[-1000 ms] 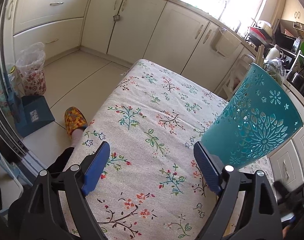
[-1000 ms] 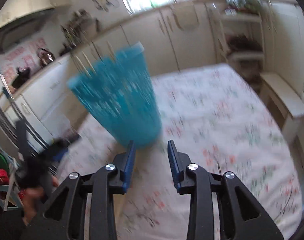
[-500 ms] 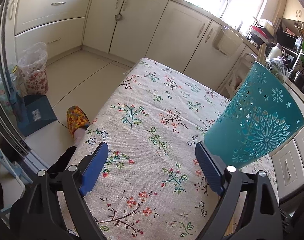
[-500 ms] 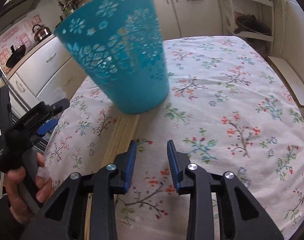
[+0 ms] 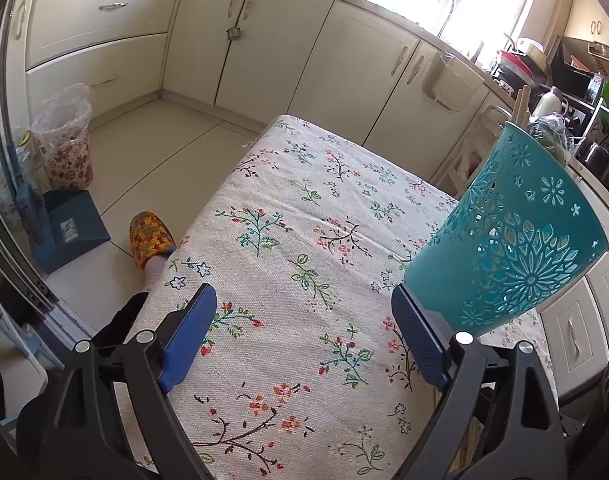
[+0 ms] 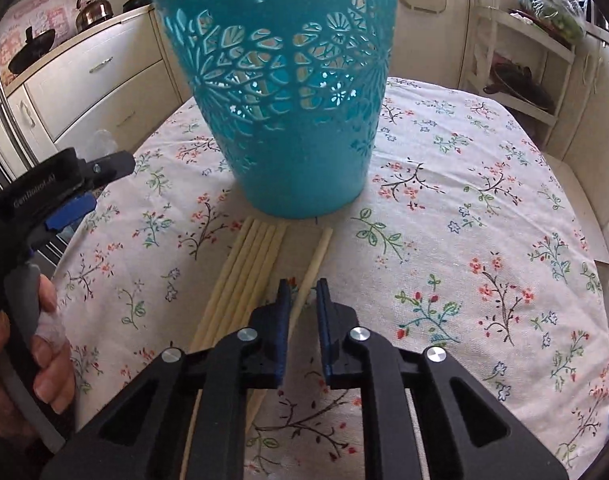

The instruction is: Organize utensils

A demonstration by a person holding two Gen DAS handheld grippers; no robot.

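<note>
From the left wrist view, the left hand-held gripper [image 5: 304, 336] stands wide, its blue ribbed pads bracketing bare cloth with nothing between them. The table [image 5: 264, 208] wears a coarse cream woven cloth printed with small flower sprigs. At the right, just beyond the right pad, stands the teal perforated plastic basket [image 5: 512, 248], a tapering cup cut through with snowflake and petal openings; pale wooden stick tips [image 5: 522, 104] rise above its far rim. Left of the table, a foot in a flowered slipper [image 5: 150, 238] rests on the pale tiled floor.

From the right wrist view, the basket [image 6: 288, 92] stands upright at the far middle of the table [image 6: 504, 240]. Near it lie pale, smooth, round wooden chopsticks [image 6: 244, 276] in a close bundle, tips almost at the basket's base. One separate chopstick [image 6: 316, 256] lies just right of the bundle and runs between the pads of the right hand-held gripper [image 6: 304, 292], whose jaws have just been closing to a narrow gap around it; whether the pads press it cannot be told. At the left edge a hand [image 6: 32, 356] grips the other tool's handle.
</note>
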